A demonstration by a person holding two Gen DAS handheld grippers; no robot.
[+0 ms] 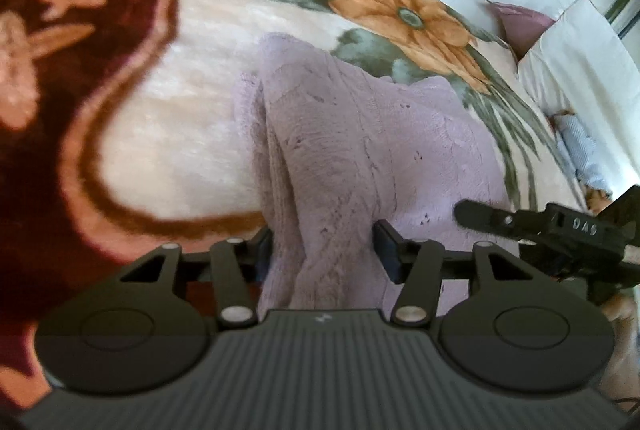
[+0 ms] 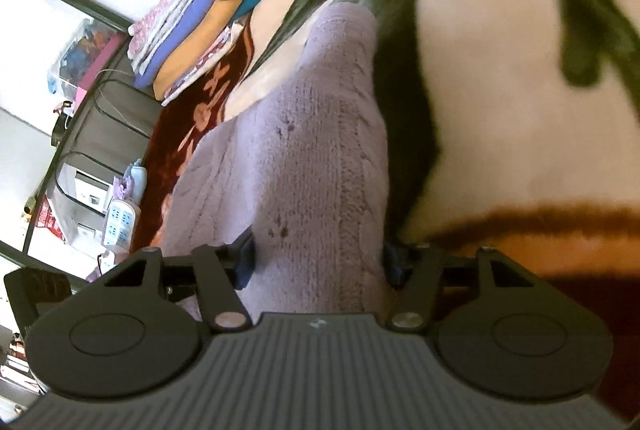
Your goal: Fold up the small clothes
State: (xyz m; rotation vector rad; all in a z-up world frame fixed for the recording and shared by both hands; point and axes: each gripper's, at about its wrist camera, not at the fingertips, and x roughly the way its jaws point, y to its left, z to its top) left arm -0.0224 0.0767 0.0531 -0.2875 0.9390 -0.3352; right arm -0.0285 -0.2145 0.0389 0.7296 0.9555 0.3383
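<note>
A lilac knitted garment [image 1: 360, 150] lies on a floral blanket [image 1: 180, 130]. My left gripper [image 1: 326, 250] has its jaws on either side of a bunched fold of the garment and grips it. The right gripper shows in the left wrist view [image 1: 520, 222] at the garment's right side. In the right wrist view the same garment [image 2: 312, 150] runs away from the camera, and my right gripper [image 2: 320, 262] is shut on its near edge. The fabric hangs lifted from both grips.
A stack of folded clothes [image 2: 200, 30] sits at the blanket's far edge. Beyond the bed edge are a power strip [image 2: 120, 224], cables and a clear storage box [image 2: 76, 50]. White cushions [image 1: 580, 70] and a purple pillow [image 1: 520, 22] lie at the right.
</note>
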